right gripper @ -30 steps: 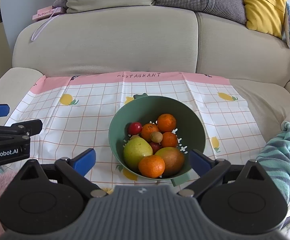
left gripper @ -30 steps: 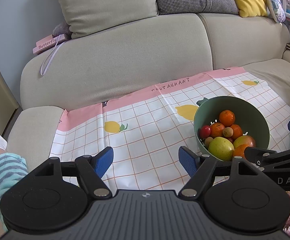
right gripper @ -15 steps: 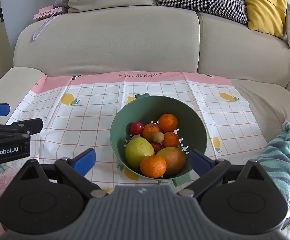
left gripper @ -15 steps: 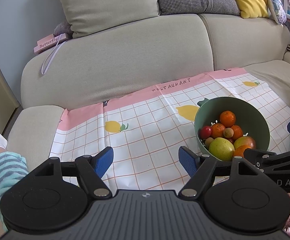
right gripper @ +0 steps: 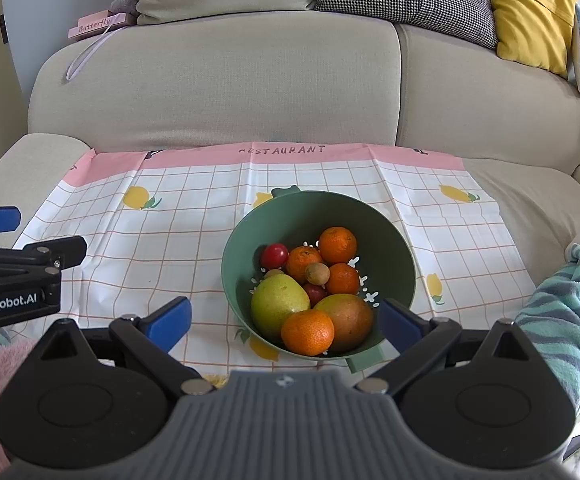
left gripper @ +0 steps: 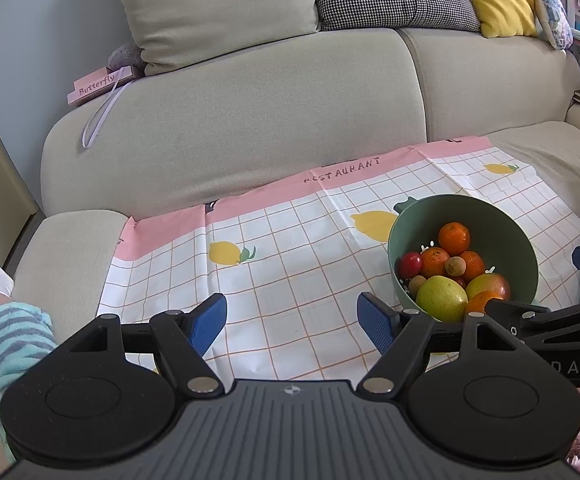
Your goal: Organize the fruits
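Fruits heaped in green bowl (right gripper: 402, 264) on checked mat (right gripper: 178, 240), sofa seat | right claw (right gripper: 286, 322) spread, empty, just before bowl, framing near tangerine (right gripper: 307, 332) | left claw (left gripper: 292, 320) spread, empty, left of bowl, probably kept clear.

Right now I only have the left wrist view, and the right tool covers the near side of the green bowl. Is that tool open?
Observer: Yes, the right tool is open and empty. In its own view, the blue fingertips flank the near part of the green bowl.
Operator: Which fruit lies nearest it?
Observer: A tangerine at the front, touching the green pear and the mango.
Operator: Anything on the rim to grab?
Observer: A small green tab handle sticks out from the near rim.
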{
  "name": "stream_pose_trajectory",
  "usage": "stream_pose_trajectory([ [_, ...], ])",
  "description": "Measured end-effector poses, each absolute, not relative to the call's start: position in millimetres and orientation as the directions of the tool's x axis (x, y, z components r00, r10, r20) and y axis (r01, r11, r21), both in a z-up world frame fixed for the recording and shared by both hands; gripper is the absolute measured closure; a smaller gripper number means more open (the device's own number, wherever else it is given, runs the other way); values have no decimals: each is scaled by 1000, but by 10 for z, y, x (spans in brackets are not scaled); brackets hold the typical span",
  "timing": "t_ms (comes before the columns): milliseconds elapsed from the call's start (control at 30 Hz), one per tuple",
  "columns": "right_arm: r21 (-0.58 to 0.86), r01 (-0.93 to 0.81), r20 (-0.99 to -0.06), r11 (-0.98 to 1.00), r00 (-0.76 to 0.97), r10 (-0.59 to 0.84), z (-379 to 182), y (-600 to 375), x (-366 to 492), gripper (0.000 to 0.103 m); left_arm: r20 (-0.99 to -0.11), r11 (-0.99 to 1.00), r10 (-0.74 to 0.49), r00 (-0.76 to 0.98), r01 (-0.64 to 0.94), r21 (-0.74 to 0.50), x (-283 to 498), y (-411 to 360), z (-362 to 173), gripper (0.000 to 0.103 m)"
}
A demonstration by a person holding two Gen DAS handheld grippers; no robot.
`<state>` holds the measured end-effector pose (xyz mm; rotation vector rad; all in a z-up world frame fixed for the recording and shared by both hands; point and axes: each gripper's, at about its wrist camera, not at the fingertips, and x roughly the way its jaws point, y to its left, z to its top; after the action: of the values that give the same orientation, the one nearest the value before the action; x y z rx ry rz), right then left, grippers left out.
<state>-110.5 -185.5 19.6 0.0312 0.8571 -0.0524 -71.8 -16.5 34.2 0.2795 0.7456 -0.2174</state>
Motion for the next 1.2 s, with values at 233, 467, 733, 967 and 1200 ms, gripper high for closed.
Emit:
stream_pose_trajectory([
  [233, 8, 58, -758, 998, 652, -32, 187, -1859, -1104, 7, -696, 943, -105, 710, 294, 157, -729, -180, 342, 16],
  [467, 9, 57, -758, 998, 651, -31, 180, -1862, -1102, 7, -699, 945, -99, 708, 288, 158, -724, -174, 333, 16],
  [733, 9, 57, -759, 998, 650, -30, 180, -1856, -1102, 7, -699, 947, -94, 709, 280, 157, -727, -168, 328, 16],
  [967, 9, 55, -759, 998, 650, -29, 178, -1860, -1101, 7, -699, 948, -97, 709, 280, 153, -731, -160, 332, 16],
  [1200, 9, 57, -759, 998, 650, -30, 178, -1863, -1097, 7, -697, 948, -110, 708, 287, 141, -737, -159, 335, 15],
])
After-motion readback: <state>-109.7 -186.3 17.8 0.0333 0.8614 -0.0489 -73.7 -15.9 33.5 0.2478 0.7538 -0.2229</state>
